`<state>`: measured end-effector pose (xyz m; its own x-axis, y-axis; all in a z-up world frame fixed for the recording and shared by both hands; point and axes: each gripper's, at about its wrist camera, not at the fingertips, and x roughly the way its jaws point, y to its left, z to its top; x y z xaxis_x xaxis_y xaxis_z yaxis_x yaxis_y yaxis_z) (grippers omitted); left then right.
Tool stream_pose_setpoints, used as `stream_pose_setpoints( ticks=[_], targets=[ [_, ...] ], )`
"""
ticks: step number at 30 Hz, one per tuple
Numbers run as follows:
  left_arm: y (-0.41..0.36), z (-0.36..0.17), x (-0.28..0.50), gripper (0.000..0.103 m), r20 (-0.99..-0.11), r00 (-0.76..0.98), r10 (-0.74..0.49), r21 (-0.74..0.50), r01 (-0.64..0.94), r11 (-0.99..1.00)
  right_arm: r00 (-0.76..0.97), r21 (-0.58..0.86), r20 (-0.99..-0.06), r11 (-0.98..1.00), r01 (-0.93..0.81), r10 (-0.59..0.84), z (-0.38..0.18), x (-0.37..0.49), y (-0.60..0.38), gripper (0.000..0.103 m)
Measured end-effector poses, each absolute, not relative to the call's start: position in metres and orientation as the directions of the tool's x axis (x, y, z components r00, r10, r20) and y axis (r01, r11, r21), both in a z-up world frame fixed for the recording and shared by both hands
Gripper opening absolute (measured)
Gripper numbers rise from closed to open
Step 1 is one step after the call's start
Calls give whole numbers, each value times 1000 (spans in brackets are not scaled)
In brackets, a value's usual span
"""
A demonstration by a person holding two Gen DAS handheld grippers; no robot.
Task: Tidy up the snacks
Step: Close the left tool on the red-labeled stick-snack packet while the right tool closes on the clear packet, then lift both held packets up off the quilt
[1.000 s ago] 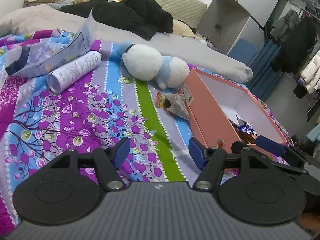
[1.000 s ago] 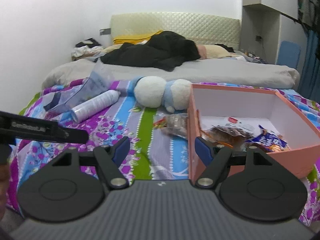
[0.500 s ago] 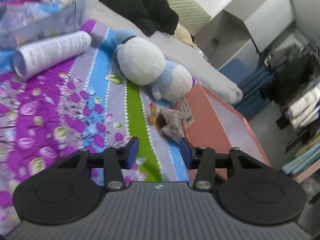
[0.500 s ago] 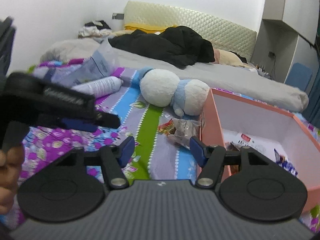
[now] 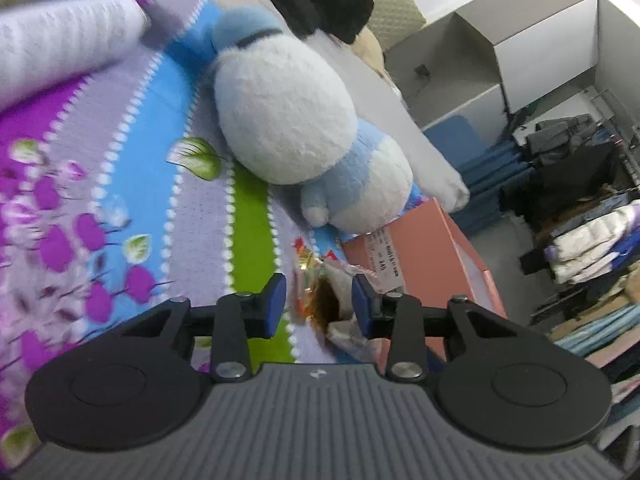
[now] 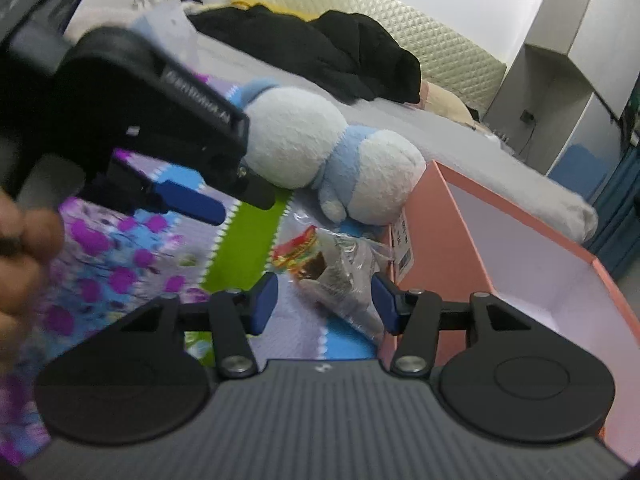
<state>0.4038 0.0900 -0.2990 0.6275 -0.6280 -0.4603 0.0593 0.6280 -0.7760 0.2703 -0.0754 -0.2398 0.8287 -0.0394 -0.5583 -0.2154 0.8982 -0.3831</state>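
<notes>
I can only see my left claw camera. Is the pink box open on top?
Observer: Yes. The box is open, and it is white inside.
Child: Where's my other claw?
Observer: The right claw is around the same snack bag. It is closing, but I can't see it squeezing the bag.
Child: Can you see my left claw from there?
Observer: Yes. The left claw is up and left of the bag, partly in front of the plush toy. It is closing too, with the bag between its fingers.
</notes>
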Motion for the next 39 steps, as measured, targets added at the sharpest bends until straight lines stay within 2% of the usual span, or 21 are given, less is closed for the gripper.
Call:
stream_pose_setpoints(
  ticks=[5,9,13,17,20,26,30,39],
  targets=[
    [78,-319,432,39,-471,577,-668,-794,53,606,811,-469,-574,856,-216,-110,-255,288,-68,55],
    [65,-328,447,29,-483,548,-682,-791,62,609,811,-530,-567,817,-226,-143,-265,295,-64,55],
    [60,-332,460,25,-498,540,-679,-779,67,624,803,-541,-574,810,-226,-160,-273,304,-62,55],
    [55,-334,461,10,-511,531,-676,-770,67,635,803,-564,-568,795,-224,-178,-282,310,-60,54],
    [55,-332,460,5,-510,537,-672,-767,68,637,804,-560,-569,798,-223,-174,-280,310,-58,51],
    [59,-322,447,3,-476,563,-676,-779,86,621,803,-526,-578,818,-232,-144,-268,300,-60,39],
    [63,-309,432,2,-456,589,-667,-785,85,613,802,-499,-588,829,-253,-109,-257,289,-59,35],
    [87,-285,374,2,-461,635,-619,-772,56,633,810,-463,-585,836,-294,-38,-234,246,-55,33]
  ],
)
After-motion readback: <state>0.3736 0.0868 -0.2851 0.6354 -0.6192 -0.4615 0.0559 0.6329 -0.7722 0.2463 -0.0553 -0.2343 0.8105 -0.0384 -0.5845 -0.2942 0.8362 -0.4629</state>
